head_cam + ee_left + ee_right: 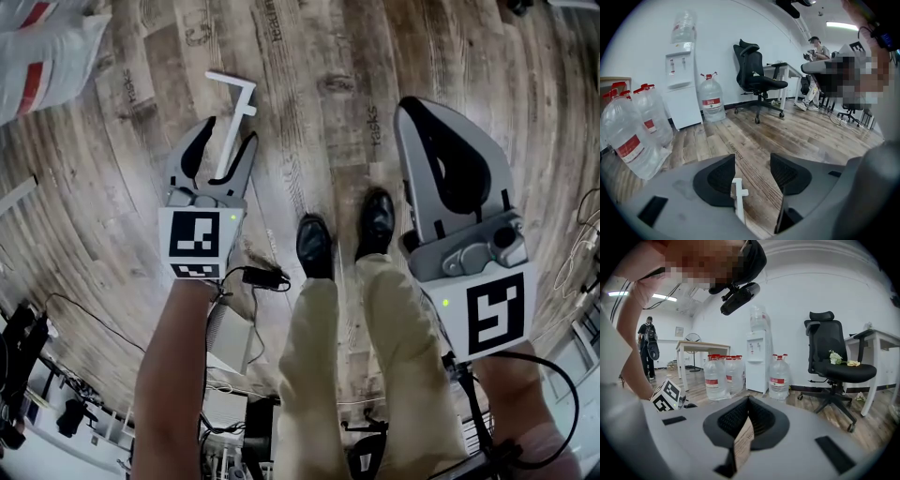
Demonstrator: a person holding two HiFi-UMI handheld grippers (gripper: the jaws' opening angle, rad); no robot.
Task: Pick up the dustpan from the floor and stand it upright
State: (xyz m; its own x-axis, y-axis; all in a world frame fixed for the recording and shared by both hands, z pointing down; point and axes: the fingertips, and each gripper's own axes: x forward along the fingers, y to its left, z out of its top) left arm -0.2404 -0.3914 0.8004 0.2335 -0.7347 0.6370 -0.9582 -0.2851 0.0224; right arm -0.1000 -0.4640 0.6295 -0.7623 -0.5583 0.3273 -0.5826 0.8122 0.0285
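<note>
A white bar with a short crosspiece (234,105) lies on the wooden floor; it is the only part of the dustpan I can make out. My left gripper (230,131) hangs over it, open, the bar showing in the gap between the two fingers. In the left gripper view the bar (739,199) runs close beside the left pad (719,177), and neither pad presses on it. My right gripper (412,108) is higher and to the right, shut with nothing in it. In the right gripper view, its jaws (747,399) meet with only a thin slit of floor showing.
My two black shoes (314,246) stand just right of the left gripper. Large water bottles (628,136), a white dispenser (682,89) and a black office chair (757,79) line the wall ahead. A bagged bottle (42,56) lies far left. Cables (262,277) trail behind.
</note>
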